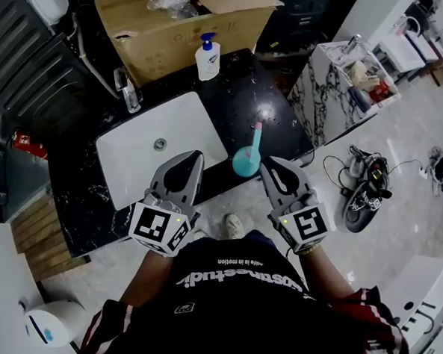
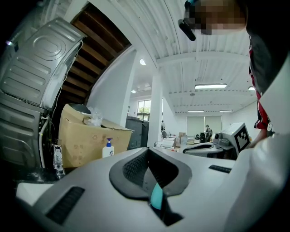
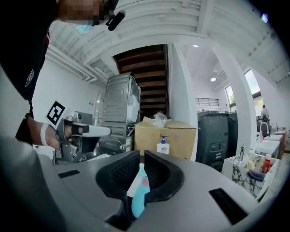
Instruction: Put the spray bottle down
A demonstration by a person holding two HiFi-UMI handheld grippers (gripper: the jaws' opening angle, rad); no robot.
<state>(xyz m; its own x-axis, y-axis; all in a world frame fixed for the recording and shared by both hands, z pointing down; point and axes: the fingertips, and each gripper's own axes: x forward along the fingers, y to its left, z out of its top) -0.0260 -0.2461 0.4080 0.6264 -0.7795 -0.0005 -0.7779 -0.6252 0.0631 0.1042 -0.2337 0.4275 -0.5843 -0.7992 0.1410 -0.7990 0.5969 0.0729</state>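
The white sink [image 1: 133,156] is set in a black marbled counter [image 1: 234,91]. Just right of the sink, at the counter's front edge, the teal spray bottle [image 1: 245,163] stands upright with its pink top tilted away from the person. The right tongs [image 1: 266,165] are clamped on it: the right gripper view shows the bottle's teal body and white label wedged in the narrow slot between the pads. Whether its base touches the counter I cannot tell. The left tongs [image 1: 199,156] hover over the sink's front right corner with their jaws together, tips meeting, well clear of the bottle. Behind the sink stands a white soap pump bottle [image 1: 207,57], and behind that an open cardboard box [image 1: 178,31].
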